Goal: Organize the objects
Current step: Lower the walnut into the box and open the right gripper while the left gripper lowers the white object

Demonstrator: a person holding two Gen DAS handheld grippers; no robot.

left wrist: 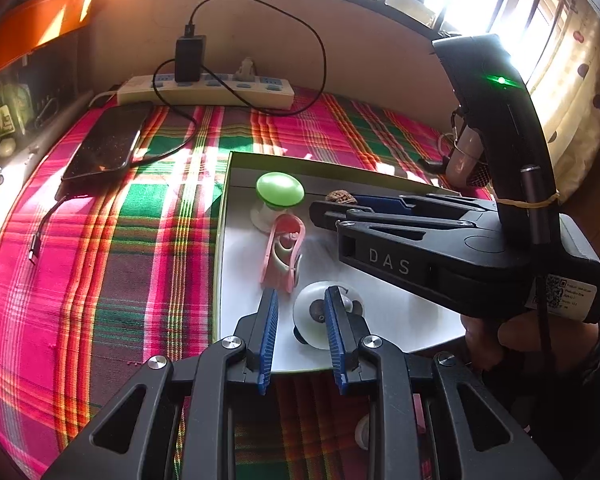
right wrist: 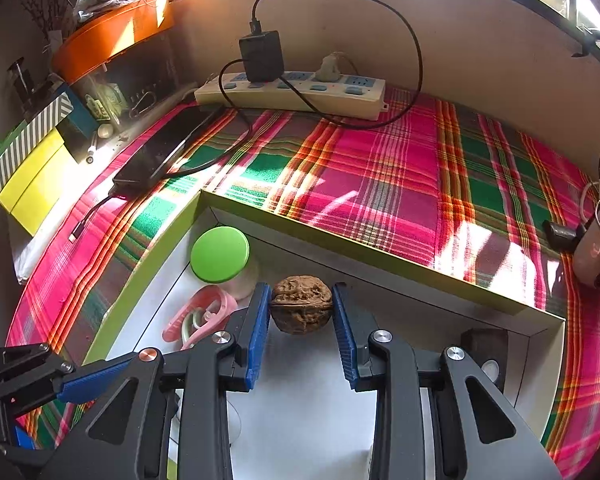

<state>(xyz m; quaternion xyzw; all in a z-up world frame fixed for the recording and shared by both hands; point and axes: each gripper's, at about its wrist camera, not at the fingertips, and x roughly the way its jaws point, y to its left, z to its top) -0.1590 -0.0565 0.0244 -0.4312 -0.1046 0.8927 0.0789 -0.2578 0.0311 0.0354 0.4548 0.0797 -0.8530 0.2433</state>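
Note:
A shallow white box with a green rim [left wrist: 223, 216] [right wrist: 364, 258] lies on the plaid cloth. In it are a green-capped jar [left wrist: 279, 189] [right wrist: 220, 255], a pink clip [left wrist: 284, 250] [right wrist: 200, 316] and a clear round suction cup [left wrist: 320, 314]. My right gripper [right wrist: 301, 306] [left wrist: 334, 207] is shut on a brown walnut [right wrist: 301, 304] [left wrist: 341, 197], held over the box's far side. My left gripper [left wrist: 300, 300] is open and empty above the box's near edge, its right finger over the suction cup.
A power strip [left wrist: 206, 90] [right wrist: 290, 94] with a black charger and cable runs along the back wall. A black phone [left wrist: 106, 142] [right wrist: 168, 148] lies at the left. Boxes and an orange tub [right wrist: 112, 36] stand far left. A dark block [right wrist: 485, 340] sits in the box's right corner.

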